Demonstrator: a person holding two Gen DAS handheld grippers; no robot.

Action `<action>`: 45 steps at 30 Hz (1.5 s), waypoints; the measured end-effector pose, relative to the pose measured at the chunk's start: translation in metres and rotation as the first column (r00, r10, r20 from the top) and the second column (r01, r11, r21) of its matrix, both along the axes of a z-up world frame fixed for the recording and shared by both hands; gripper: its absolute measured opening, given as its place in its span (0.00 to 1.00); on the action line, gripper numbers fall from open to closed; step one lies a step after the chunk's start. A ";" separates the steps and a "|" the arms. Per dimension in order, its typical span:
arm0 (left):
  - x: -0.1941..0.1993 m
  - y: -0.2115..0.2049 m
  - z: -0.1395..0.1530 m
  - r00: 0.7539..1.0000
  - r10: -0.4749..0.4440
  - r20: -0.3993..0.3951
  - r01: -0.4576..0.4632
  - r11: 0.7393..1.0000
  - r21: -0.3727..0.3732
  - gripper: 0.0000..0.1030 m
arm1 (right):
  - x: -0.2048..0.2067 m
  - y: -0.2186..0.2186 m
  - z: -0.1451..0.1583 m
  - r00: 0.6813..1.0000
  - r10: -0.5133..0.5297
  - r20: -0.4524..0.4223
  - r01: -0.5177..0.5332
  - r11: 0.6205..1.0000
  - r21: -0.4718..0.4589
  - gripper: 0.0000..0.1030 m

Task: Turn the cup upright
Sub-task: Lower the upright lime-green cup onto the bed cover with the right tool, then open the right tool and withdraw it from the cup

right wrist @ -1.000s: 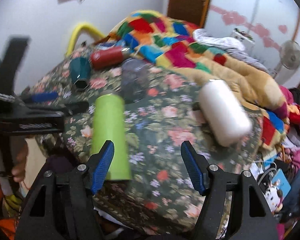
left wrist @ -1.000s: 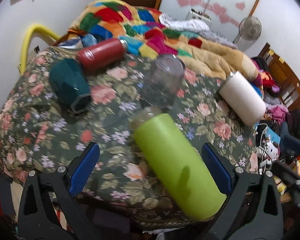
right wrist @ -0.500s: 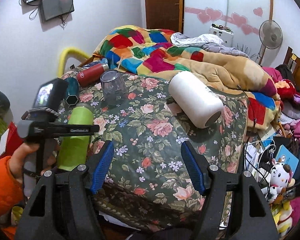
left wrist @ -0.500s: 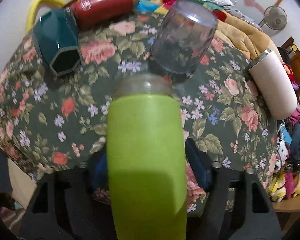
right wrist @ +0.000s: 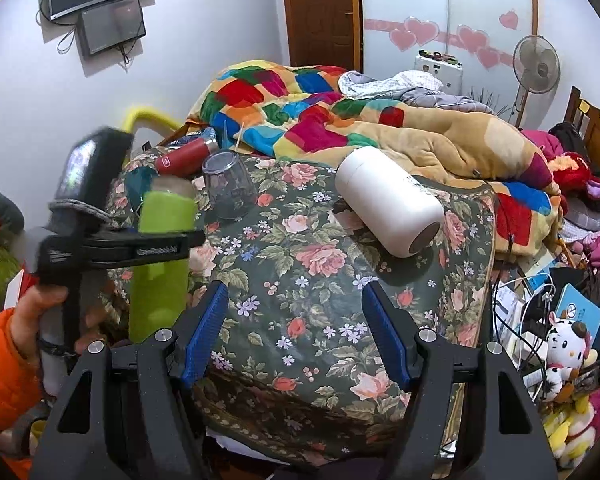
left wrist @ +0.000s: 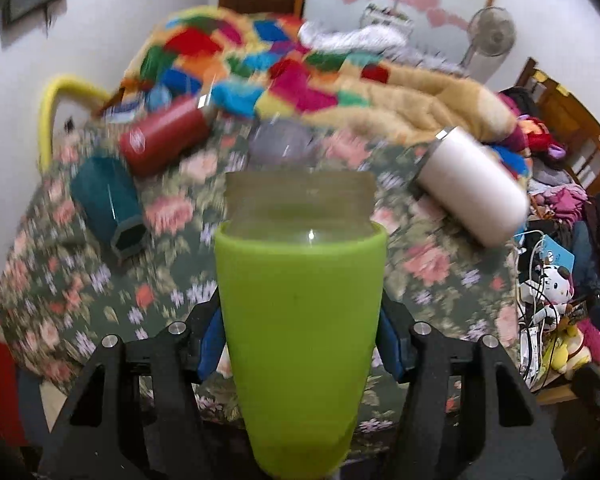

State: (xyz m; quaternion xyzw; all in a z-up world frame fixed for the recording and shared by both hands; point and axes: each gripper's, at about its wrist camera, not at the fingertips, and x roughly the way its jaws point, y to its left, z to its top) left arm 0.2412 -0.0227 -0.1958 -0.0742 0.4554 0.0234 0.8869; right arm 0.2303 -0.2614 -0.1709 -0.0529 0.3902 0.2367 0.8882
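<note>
Covering the bed, a floral spread [right wrist: 300,256] carries a white tumbler [right wrist: 388,204] lying far right. Near left, the left gripper [left wrist: 300,344] clamps the green cup [left wrist: 300,320] upright, mouth up. The right gripper [right wrist: 296,332] gapes wide.

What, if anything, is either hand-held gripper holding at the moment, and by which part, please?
The left hand-held gripper holds the green cup by the middle of its body, mouth up. The right hand-held gripper is open and holds nothing.
</note>
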 end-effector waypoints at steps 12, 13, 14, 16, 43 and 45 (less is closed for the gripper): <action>0.025 -0.033 0.041 0.987 -0.097 0.131 0.088 0.993 0.072 0.60 | 0.007 -0.008 0.006 0.999 -0.048 0.005 0.048 0.998 0.032 0.64; 0.027 -0.035 0.039 0.986 -0.101 0.130 0.092 0.993 0.074 0.60 | 0.008 -0.009 0.007 0.999 -0.054 0.006 0.053 0.998 0.035 0.64; 0.032 -0.038 0.037 0.986 -0.106 0.125 0.096 0.992 0.079 0.60 | 0.009 -0.010 0.007 0.998 -0.057 0.006 0.057 0.998 0.039 0.64; 0.037 -0.043 0.032 0.988 -0.110 0.112 0.101 0.991 0.086 0.60 | 0.010 -0.012 0.009 0.998 -0.064 0.007 0.064 0.997 0.045 0.64; -0.065 -0.038 0.089 0.943 -0.200 0.265 0.168 0.976 0.137 0.61 | -0.026 -0.009 0.060 0.988 -0.084 0.128 0.072 0.993 0.096 0.64; -0.087 -0.032 0.110 0.922 -0.193 0.334 0.154 0.978 0.140 0.61 | -0.036 -0.009 0.072 0.982 -0.093 0.166 0.074 0.990 0.121 0.64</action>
